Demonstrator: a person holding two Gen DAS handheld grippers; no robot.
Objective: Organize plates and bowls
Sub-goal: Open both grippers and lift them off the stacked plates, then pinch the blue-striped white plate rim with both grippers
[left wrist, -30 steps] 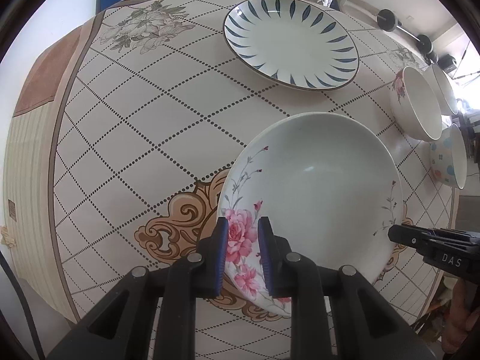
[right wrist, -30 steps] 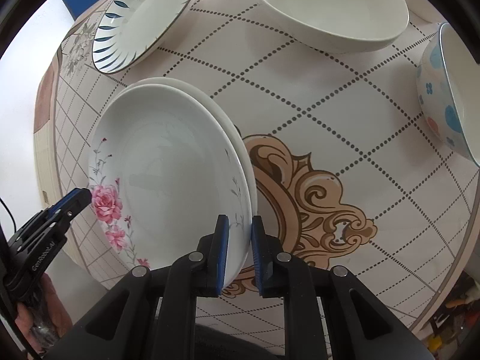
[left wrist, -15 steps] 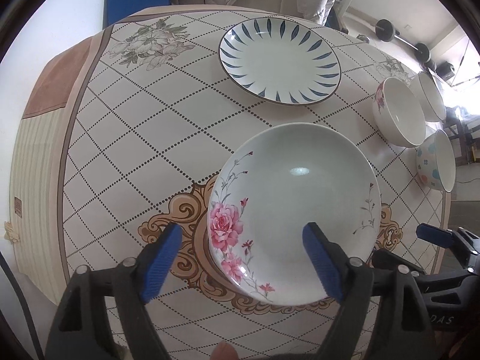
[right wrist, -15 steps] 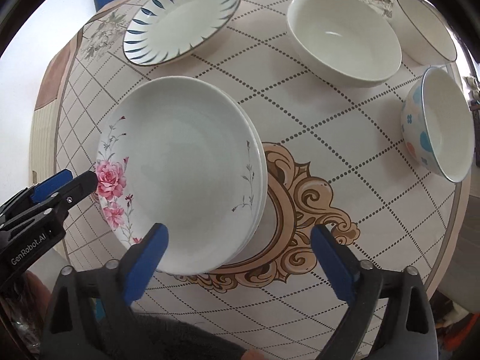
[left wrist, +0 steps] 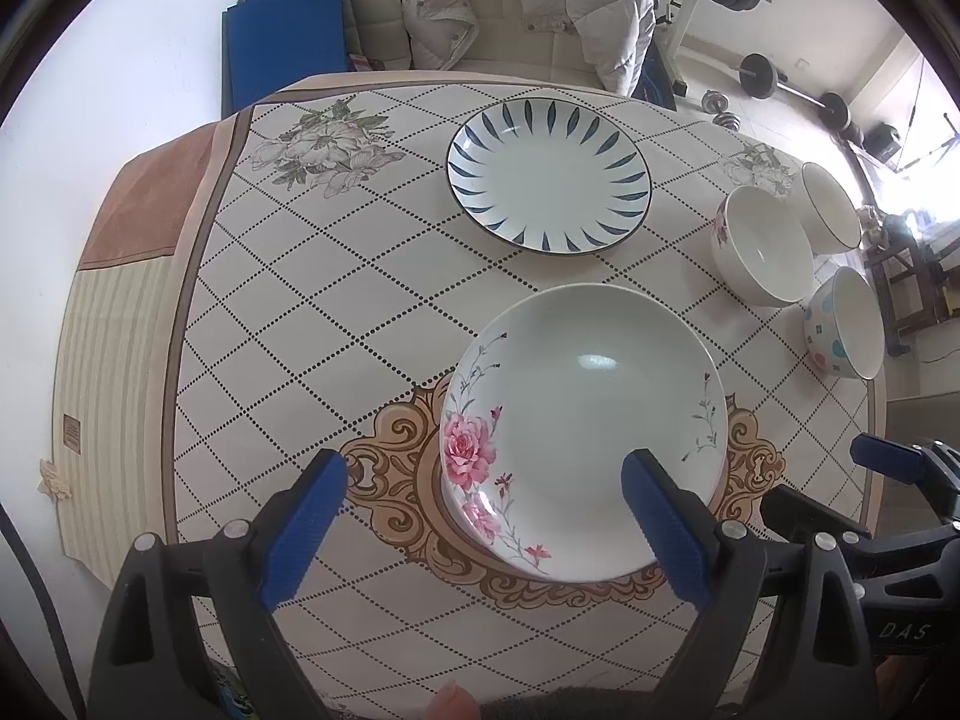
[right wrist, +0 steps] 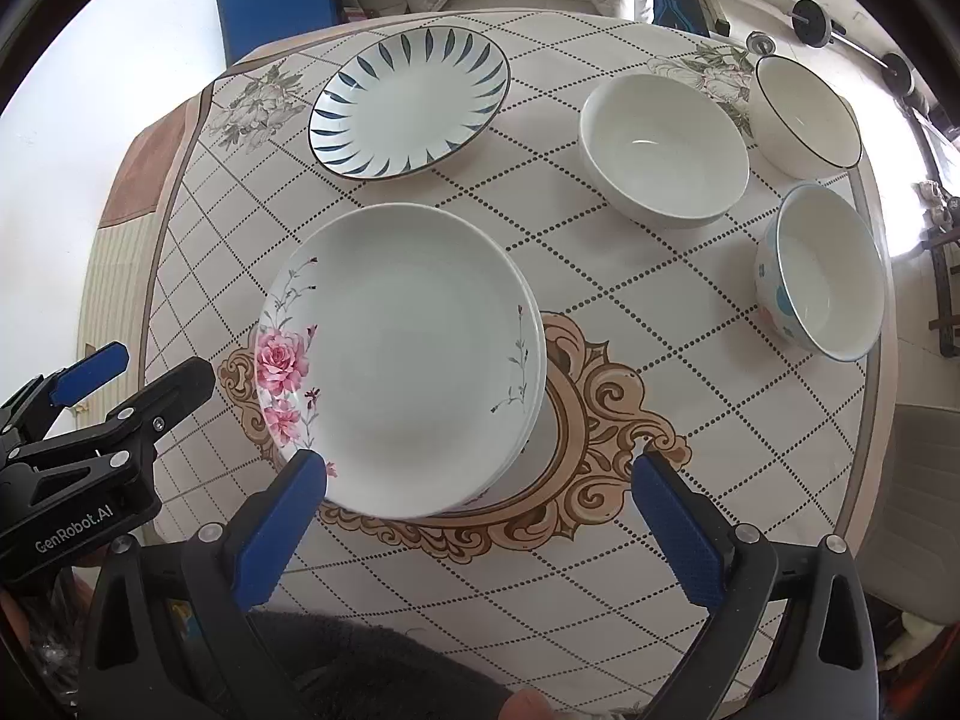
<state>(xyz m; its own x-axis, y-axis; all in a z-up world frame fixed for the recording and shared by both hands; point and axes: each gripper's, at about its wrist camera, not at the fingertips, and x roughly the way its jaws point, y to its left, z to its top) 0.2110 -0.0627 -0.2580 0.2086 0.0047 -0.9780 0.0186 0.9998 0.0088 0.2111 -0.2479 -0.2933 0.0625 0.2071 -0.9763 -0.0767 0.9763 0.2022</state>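
A white plate with pink roses (left wrist: pixel 585 432) (right wrist: pixel 402 360) lies on top of another white plate on the table's gold medallion. A blue-leaf plate (left wrist: pixel 549 174) (right wrist: pixel 411 102) sits farther back. Three bowls stand at the right: a white one (left wrist: pixel 762 252) (right wrist: pixel 663 147), a dark-rimmed one (left wrist: pixel 831 204) (right wrist: pixel 804 117) and a dotted one (left wrist: pixel 846 324) (right wrist: pixel 822 270). My left gripper (left wrist: pixel 480 516) is open and empty, above the stack's near-left edge. My right gripper (right wrist: pixel 477 516) is open and empty, above the stack's near edge.
The round table has a patterned cloth (left wrist: pixel 288 300). A seat with a white padded jacket (left wrist: pixel 522 0) and a blue panel (left wrist: pixel 282 54) stand behind it. Gym weights (left wrist: pixel 792 84) lie on the floor at the back right.
Both grippers were shut on the rose plate's rim a second ago. They let it go onto the lower plate, opened wide, and drew back and up.
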